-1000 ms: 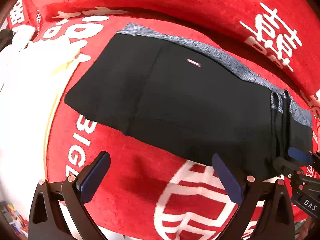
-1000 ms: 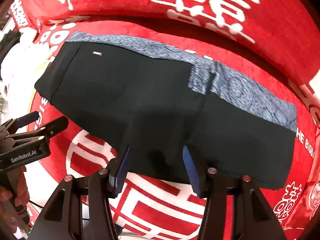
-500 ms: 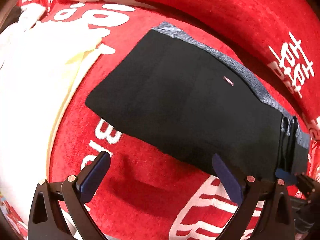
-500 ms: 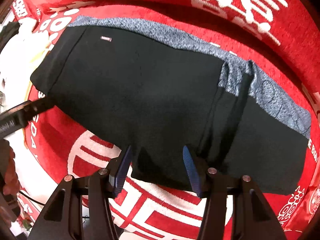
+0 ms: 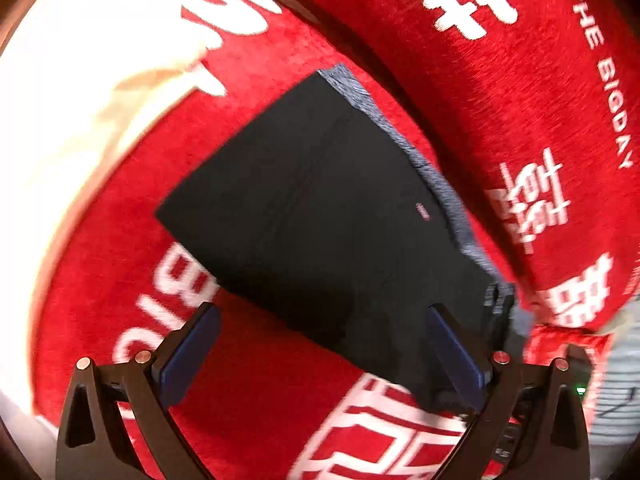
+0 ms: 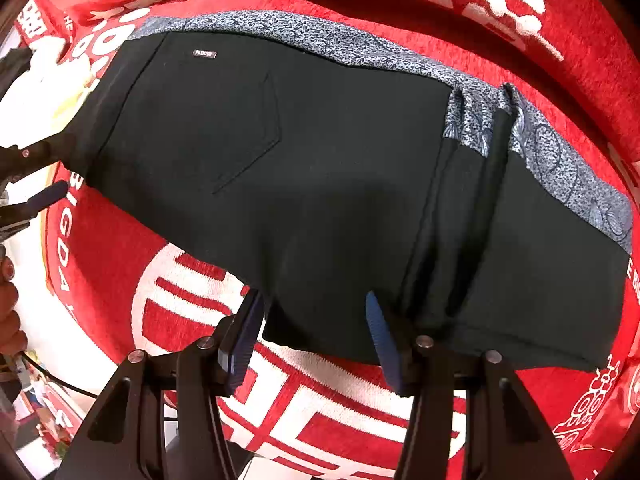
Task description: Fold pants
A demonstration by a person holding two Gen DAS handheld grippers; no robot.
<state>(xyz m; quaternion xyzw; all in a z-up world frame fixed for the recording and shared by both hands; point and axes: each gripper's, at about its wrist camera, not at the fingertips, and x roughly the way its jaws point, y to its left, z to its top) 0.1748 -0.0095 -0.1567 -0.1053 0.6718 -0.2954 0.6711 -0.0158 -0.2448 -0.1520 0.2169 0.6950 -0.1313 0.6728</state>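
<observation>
The black pants (image 6: 320, 168) with a blue-grey patterned band (image 6: 360, 46) lie folded on the red cover. A small label (image 6: 205, 54) shows near their far left. A bunched fold (image 6: 472, 200) runs across them at the right. My right gripper (image 6: 312, 332) is open, its jaws straddling the pants' near edge. My left gripper (image 5: 320, 356) is open wide over the pants' (image 5: 320, 216) near corner and holds nothing. It also shows at the left edge of the right wrist view (image 6: 36, 184).
The pants rest on a red plush cover (image 6: 304, 408) with white characters and lettering. A raised red cushion back (image 5: 500, 80) runs behind them. White and cream cloth (image 5: 60, 120) lies to the left.
The left gripper has swung left and turned, so the pants sit more to its right. The right gripper has moved closer over the pants' near edge. Both stay open.
</observation>
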